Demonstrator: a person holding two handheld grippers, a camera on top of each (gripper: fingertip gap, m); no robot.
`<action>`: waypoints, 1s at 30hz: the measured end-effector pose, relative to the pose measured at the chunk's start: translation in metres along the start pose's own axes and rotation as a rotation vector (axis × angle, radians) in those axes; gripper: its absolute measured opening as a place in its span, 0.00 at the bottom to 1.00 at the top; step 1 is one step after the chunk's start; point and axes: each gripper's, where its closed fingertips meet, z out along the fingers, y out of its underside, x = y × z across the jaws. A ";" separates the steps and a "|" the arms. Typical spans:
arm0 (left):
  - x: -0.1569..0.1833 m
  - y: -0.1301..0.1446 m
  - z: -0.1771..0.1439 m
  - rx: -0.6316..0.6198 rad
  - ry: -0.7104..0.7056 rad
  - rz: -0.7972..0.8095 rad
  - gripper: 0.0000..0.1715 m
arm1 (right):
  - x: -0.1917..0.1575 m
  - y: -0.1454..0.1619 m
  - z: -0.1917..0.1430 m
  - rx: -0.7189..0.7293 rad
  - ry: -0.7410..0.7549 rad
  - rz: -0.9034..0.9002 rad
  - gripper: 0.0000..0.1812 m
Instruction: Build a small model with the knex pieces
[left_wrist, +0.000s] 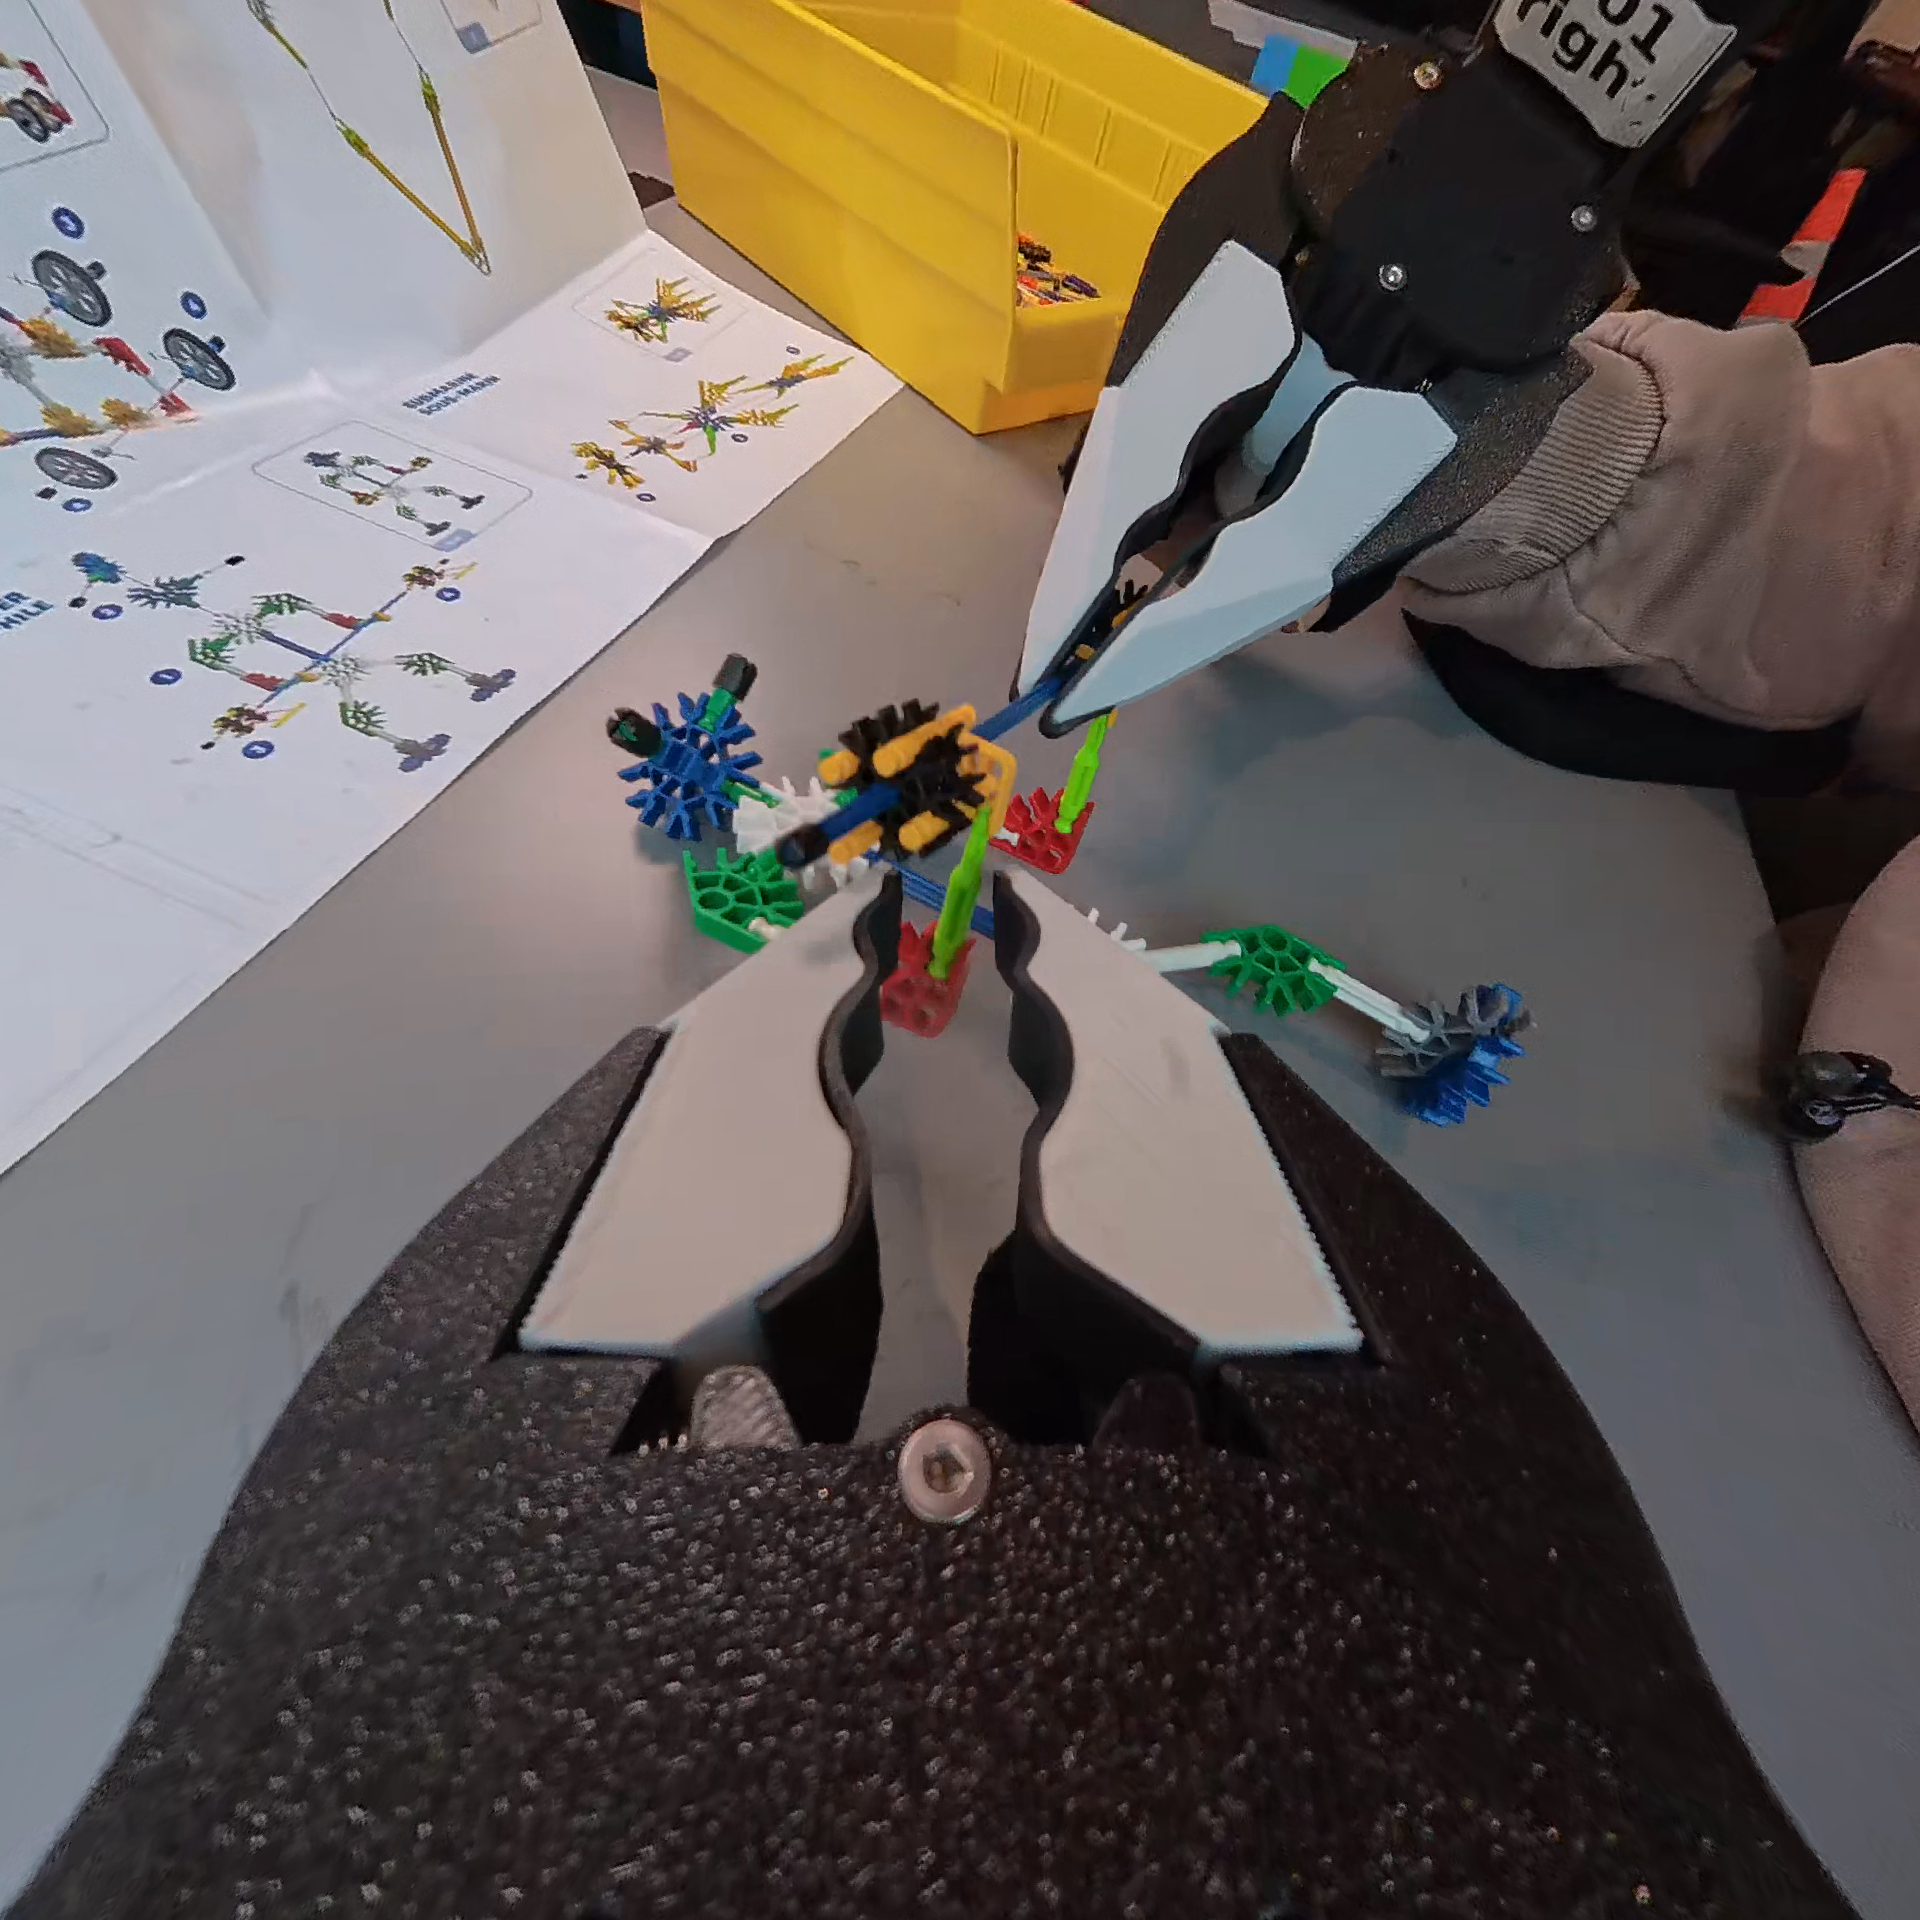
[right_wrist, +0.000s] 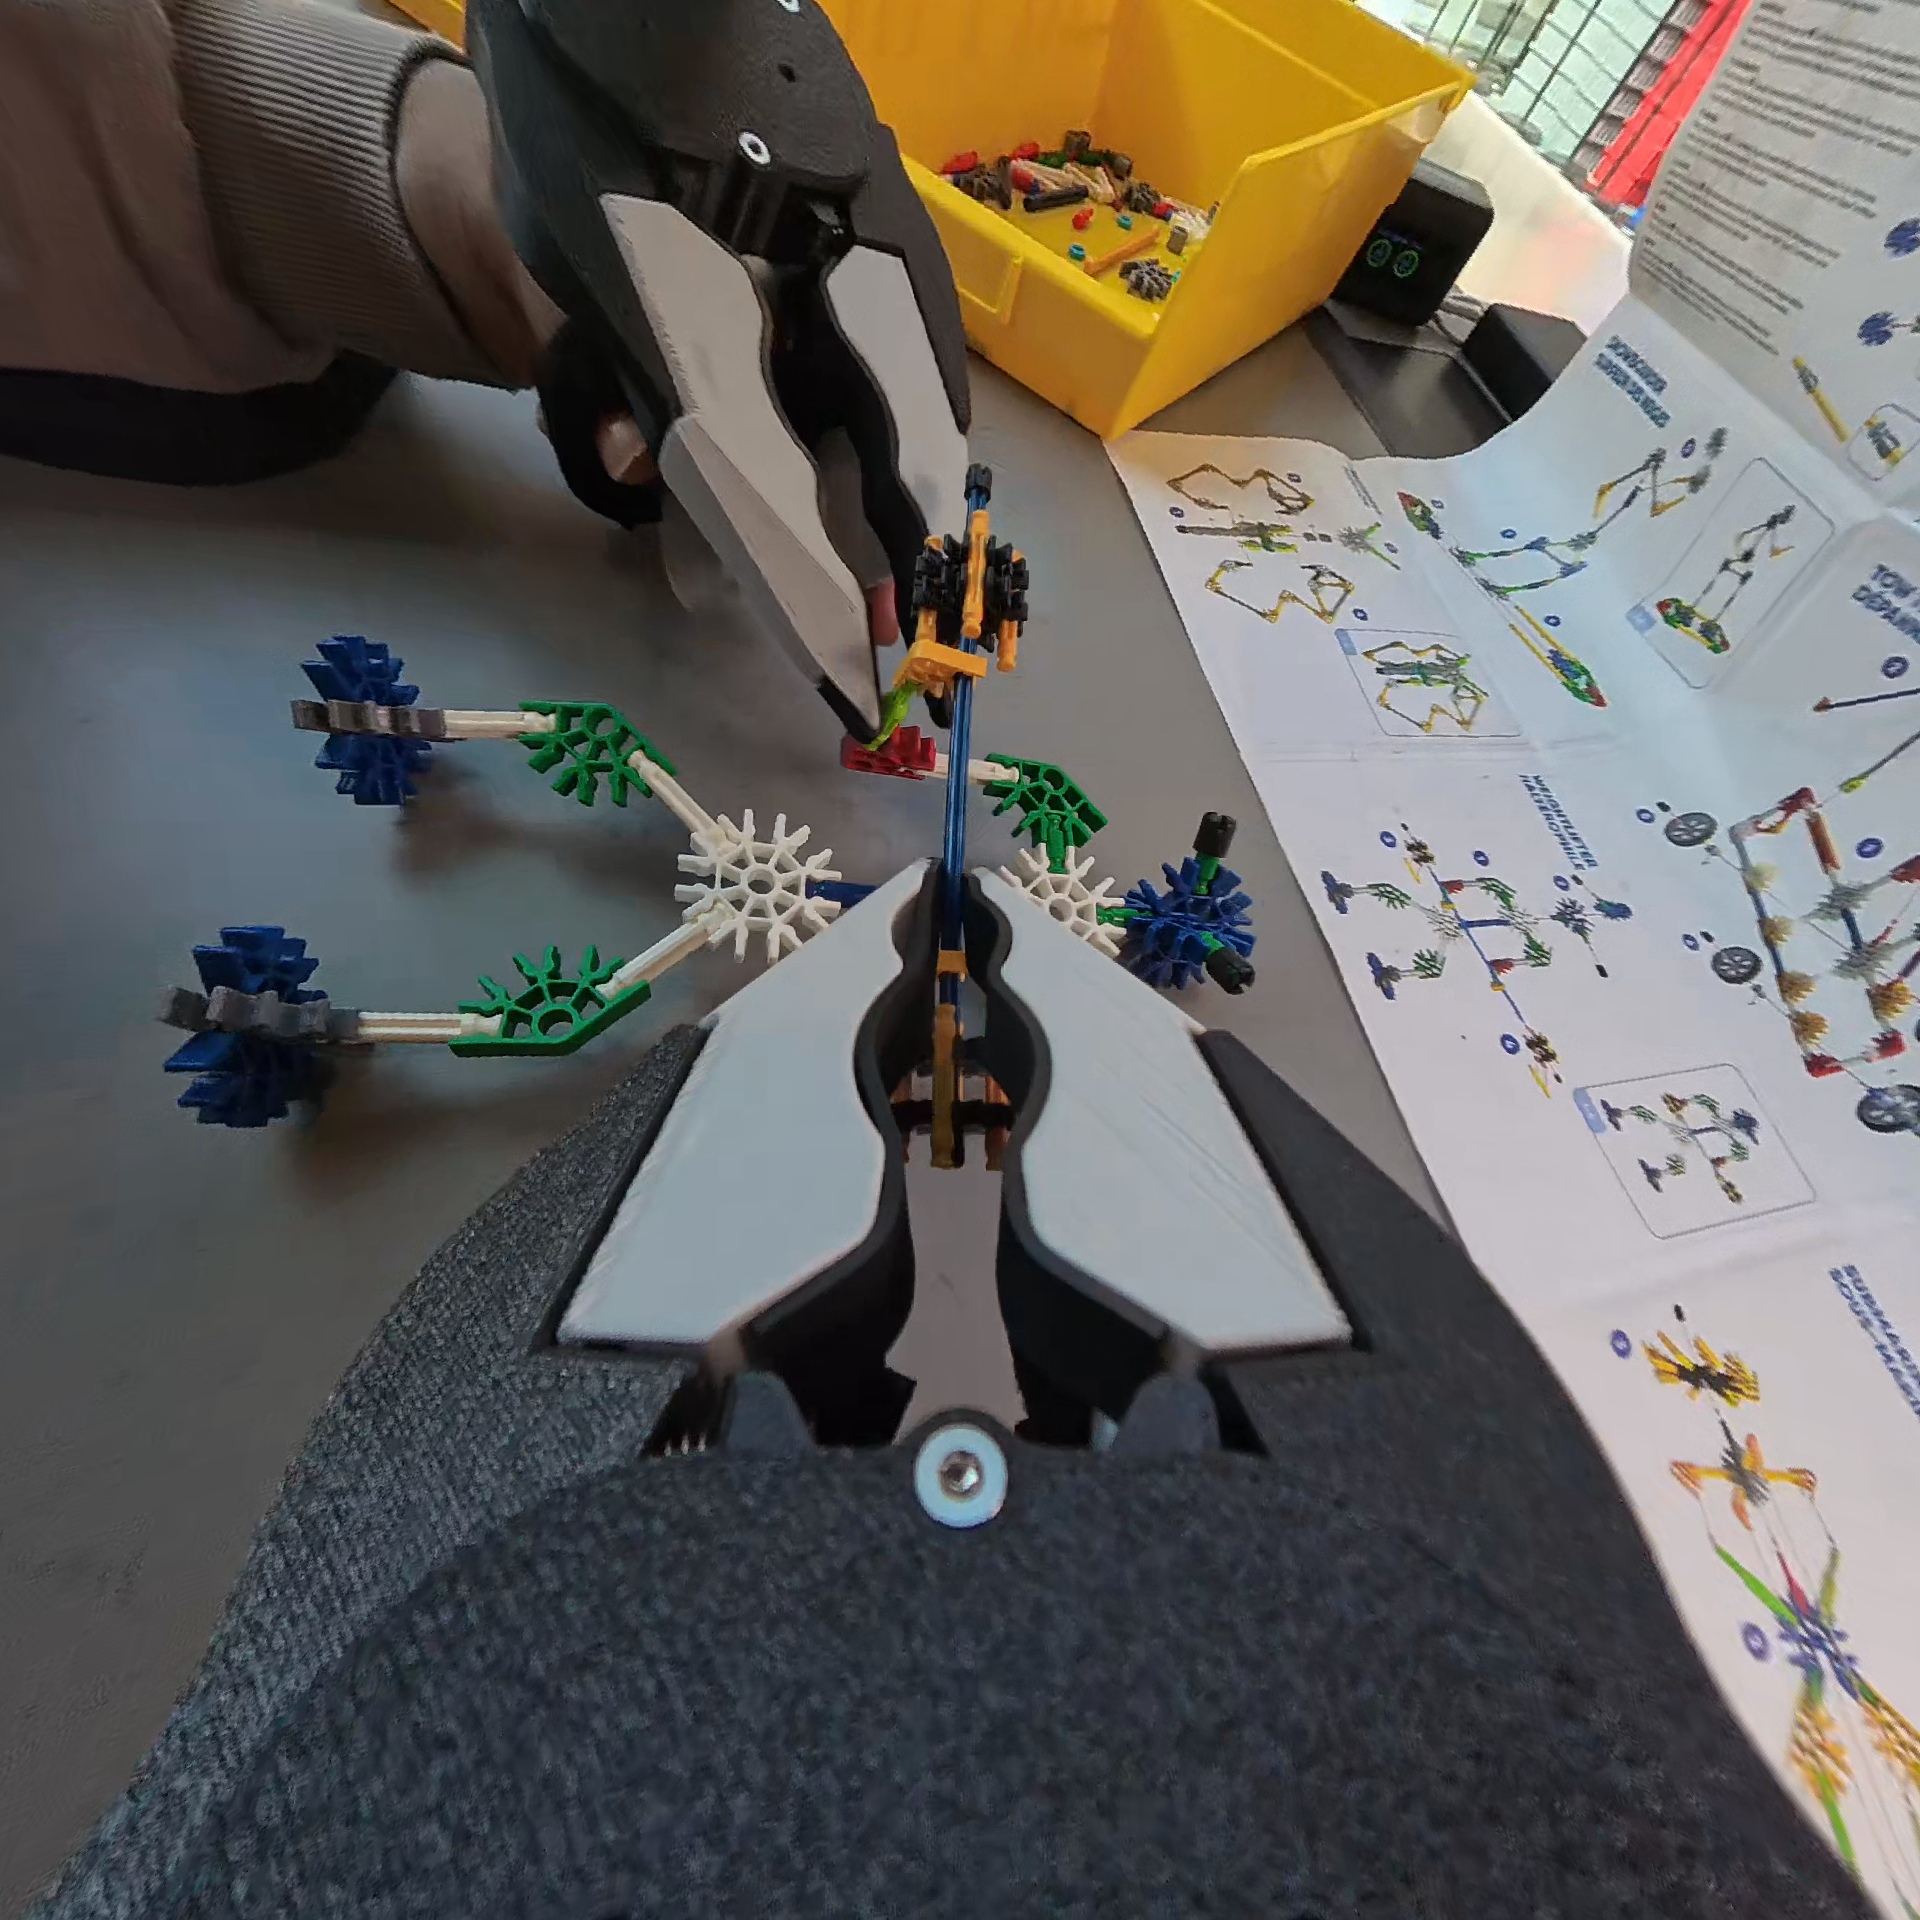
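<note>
Right hand-held gripper (right_wrist: 951, 883) clamps the blue rod (right_wrist: 954, 790); left hand-held gripper (left_wrist: 940, 894) parted, seemingly astride a green rod (left_wrist: 961, 904)

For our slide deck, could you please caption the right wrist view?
Right gripper shut on a blue rod of a construction-toy model; left gripper at its red connector.

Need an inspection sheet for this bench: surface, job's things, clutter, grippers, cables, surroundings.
Surface: grey matte tabletop, bare patches.
Job's things: multicoloured plastic rod-and-connector model; long blue rod carrying a black-and-orange hub.
Clutter: unfolded white instruction sheet; yellow plastic bin of loose pieces.
Grippers: right gripper shut on the blue rod; left gripper open, straddling a light-green rod in a red connector.
Cables: nothing seen.
Surroundings: small black device.
</note>
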 end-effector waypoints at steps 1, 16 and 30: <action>0.003 -0.001 0.002 0.003 0.009 0.006 0.08 | -0.005 -0.001 0.001 0.004 -0.026 0.009 0.01; 0.034 -0.006 0.014 0.018 0.085 0.095 0.03 | -0.015 -0.019 -0.005 0.111 -0.168 0.168 0.01; 0.033 -0.026 0.010 0.108 0.115 -0.106 0.03 | -0.006 -0.023 -0.003 0.155 -0.146 0.327 0.01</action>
